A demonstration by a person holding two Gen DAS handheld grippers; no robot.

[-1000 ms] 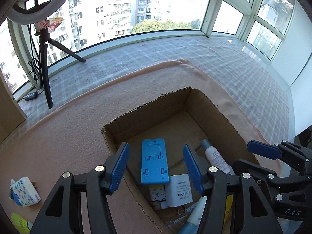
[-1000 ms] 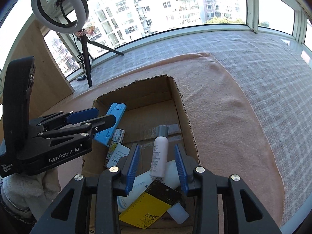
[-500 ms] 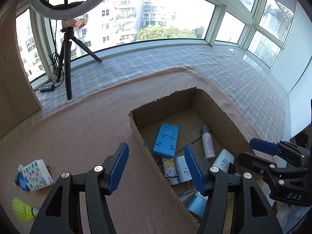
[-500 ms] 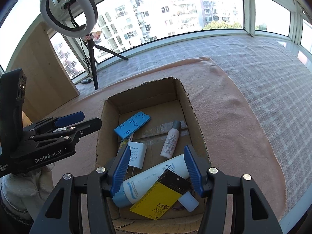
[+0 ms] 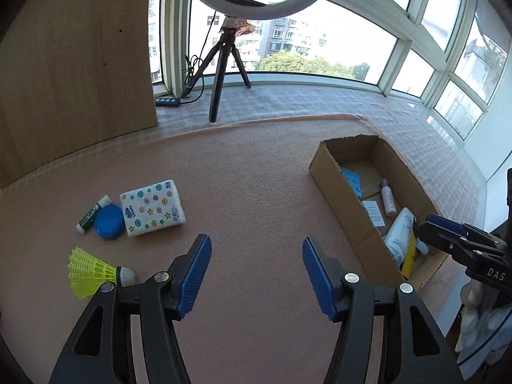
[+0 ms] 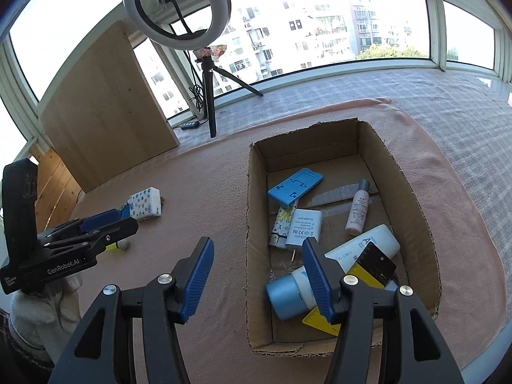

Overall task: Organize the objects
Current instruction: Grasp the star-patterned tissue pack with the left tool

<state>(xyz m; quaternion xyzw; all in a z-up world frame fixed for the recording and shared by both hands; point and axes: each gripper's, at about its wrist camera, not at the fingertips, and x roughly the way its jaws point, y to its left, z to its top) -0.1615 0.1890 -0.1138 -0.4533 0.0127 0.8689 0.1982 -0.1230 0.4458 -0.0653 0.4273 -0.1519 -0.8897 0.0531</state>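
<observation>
I hold the left claw (image 5: 256, 272) wide open and empty; my right claw (image 6: 256, 275) gapes empty too, both angled downward.

Salmon-pink cloth (image 5: 256, 192) under everything, grey-white check on the mat (image 5: 320, 102) beyond it, pale wood grain on the board (image 5: 76, 64). Brown cardboard for the box (image 6: 412, 204), holding a sky-blue stand (image 6: 294, 187), a white adapter (image 6: 302, 228) with dark print, a pale pink bottle (image 6: 358, 212) with grey cap, a white tube (image 6: 358, 252) with light-blue cap, and a yellow-and-black card (image 6: 368, 267). Outside: white tissue pack (image 5: 152, 208) dotted with coloured circles and stars, blue round tin (image 5: 109, 222), dark green stick (image 5: 91, 216) with white cap, neon-yellow shuttlecock (image 5: 92, 272) with white tip, blue pads on black grippers (image 5: 256, 272).
</observation>
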